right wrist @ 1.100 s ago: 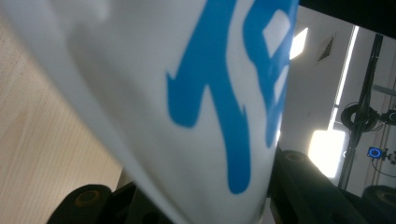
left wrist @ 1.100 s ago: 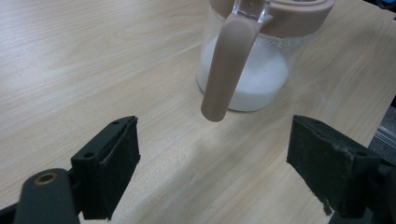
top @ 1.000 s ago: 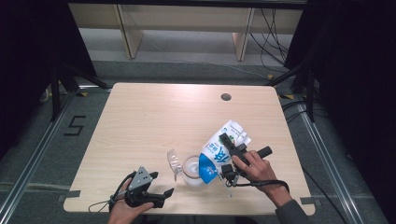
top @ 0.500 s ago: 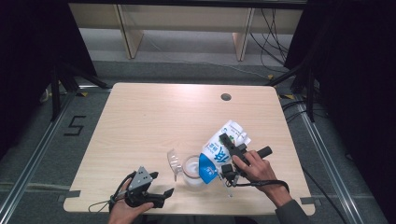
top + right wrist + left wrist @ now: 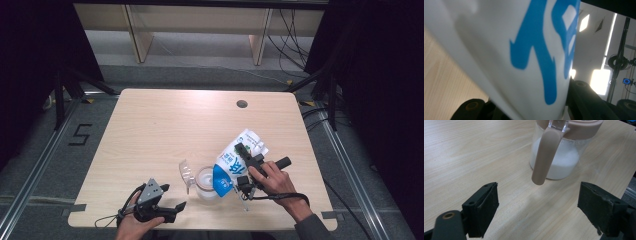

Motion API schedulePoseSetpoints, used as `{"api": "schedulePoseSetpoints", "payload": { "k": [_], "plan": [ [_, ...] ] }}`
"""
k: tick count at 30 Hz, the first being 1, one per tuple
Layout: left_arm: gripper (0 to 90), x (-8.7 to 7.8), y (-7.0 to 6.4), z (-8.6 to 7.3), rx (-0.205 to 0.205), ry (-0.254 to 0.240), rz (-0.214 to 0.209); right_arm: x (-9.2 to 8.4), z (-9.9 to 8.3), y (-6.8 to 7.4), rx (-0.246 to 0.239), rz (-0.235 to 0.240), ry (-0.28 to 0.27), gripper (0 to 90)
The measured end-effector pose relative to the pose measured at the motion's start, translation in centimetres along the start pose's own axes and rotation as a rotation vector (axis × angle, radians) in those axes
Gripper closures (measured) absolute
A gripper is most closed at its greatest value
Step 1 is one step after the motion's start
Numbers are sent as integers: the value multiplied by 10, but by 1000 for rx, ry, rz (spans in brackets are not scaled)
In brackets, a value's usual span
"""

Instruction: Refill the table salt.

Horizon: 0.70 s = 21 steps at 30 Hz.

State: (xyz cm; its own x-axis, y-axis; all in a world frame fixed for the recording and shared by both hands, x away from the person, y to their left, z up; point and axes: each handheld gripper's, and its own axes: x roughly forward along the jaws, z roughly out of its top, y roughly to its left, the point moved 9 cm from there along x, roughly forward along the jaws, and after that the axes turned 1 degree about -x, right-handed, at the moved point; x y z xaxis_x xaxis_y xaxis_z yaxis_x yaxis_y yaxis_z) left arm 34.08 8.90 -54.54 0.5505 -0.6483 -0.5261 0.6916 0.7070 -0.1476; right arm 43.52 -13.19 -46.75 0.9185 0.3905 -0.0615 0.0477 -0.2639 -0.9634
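At the near edge of the table (image 5: 150, 125), on the left, the left gripper (image 5: 172, 210) is being held low by a hand. Its jaws are standing wide apart, with nothing between them, as is seen in the left gripper view (image 5: 537, 212). The gripper is being pointed toward the right, at a clear jar (image 5: 206, 182) that is standing near it but apart from it.

The jar is being kept upright on the table. White powder (image 5: 560, 163) is lying in its lower part. A tan rim is sitting around its top, and a tan handle (image 5: 546, 157) is hanging down its side. A clear lid (image 5: 186, 172) is being seen just to the left of the jar, tipped up.

Just to the right of the jar, a white bag (image 5: 235, 162) with blue marks is being held by the right gripper (image 5: 244, 172). The jaws are clamped on the bag, one on each side, as is seen in the right gripper view (image 5: 524, 62). The bag is being tilted, with its near end leaning over the jar's open top and its far end raised and pointing away to the right.

Farther off, a small round hole (image 5: 242, 104) is being seen in the table near its far edge.
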Motion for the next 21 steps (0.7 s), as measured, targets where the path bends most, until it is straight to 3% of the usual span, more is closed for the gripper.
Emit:
{"api": "schedulePoseSetpoints", "payload": {
  "k": [2, 4, 9, 10, 21],
  "plan": [
    [162, 0, 0, 0, 0, 0, 0, 0, 0, 0, 0, 0, 1, 722],
    [162, 0, 0, 0, 0, 0, 0, 0, 1, -4, -35, -8, -9, 722],
    [162, 0, 0, 0, 1, 1, 0, 0, 1, -4, -27, -10, -13, 722],
    [162, 0, 0, 0, 1, 1, 0, 0, 1, -1, -6, 1, -5, 722],
    [162, 0, 0, 0, 0, 0, 0, 0, 1, -1, -4, 1, -5, 724]
  ]
}}
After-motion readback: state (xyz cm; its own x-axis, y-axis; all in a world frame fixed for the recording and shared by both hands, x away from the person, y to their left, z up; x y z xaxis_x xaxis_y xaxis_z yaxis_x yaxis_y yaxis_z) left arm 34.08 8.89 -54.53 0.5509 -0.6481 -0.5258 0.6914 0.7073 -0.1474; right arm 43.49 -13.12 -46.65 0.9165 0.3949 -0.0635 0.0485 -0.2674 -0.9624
